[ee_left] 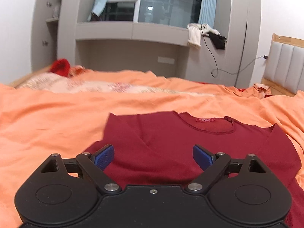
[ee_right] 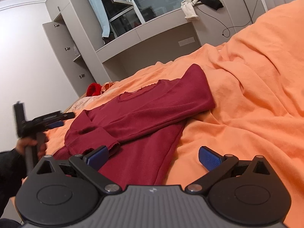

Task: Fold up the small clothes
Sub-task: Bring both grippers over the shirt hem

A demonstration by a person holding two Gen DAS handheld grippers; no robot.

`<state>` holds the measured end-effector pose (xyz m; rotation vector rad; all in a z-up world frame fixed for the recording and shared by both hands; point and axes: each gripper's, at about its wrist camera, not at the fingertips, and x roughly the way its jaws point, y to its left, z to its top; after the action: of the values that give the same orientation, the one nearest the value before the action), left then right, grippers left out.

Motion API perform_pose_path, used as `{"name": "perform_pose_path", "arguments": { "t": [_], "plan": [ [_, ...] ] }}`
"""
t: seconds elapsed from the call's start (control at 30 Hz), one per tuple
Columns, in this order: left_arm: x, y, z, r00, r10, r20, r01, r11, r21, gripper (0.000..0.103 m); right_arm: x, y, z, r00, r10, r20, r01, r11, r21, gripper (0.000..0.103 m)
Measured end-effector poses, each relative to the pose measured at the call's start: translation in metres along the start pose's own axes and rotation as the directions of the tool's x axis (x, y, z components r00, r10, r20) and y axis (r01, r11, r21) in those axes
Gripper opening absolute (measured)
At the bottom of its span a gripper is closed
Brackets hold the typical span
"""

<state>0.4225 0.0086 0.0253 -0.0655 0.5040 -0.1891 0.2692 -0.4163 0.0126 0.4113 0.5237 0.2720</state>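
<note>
Left wrist view sits low, close over maroon shirt (ee_left: 171,148), facing window (ee_left: 167,1); right wrist view tilted, from shirt's hem side; both share shirt, window.

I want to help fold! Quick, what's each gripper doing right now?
Left gripper: open, holding nothing, above the dark red shirt.
Right gripper: open, holding nothing, over the shirt's edge.

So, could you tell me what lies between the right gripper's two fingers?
In the right wrist view, the right gripper is open; the dark red shirt's lower edge and orange bedsheet fill the gap.
</note>
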Motion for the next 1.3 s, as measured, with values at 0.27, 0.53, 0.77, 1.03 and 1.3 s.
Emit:
{"name": "perform_pose_path", "arguments": {
  "t": [0.27,0.53,0.77,1.03,1.3],
  "plan": [
    [0.058,0.028,0.0,0.995,0.069,-0.071,-0.077,0.989,-0.123,0.091,-0.003,0.0,-0.002,0.999,0.027,-0.017,-0.028,0.999,-0.042,0.103],
    [0.073,0.045,-0.008,0.99,0.083,-0.11,-0.104,0.974,-0.201,0.091,-0.003,-0.002,-0.002,0.999,0.031,-0.029,-0.032,0.998,-0.052,0.103],
    [0.042,0.035,-0.004,0.995,0.062,-0.081,-0.079,0.973,-0.217,0.099,-0.008,0.001,-0.002,1.0,0.027,-0.009,-0.028,0.997,-0.072,0.103],
    [-0.031,-0.003,-0.014,0.999,0.016,-0.03,-0.02,0.991,-0.134,0.102,-0.02,0.016,-0.009,0.998,0.014,0.054,-0.003,0.98,-0.201,0.103],
    [-0.108,-0.041,-0.045,0.999,-0.028,-0.032,0.028,1.0,0.002,0.102,-0.042,0.043,-0.027,0.996,0.058,0.072,-0.029,0.935,-0.353,0.103]
  ]
}}
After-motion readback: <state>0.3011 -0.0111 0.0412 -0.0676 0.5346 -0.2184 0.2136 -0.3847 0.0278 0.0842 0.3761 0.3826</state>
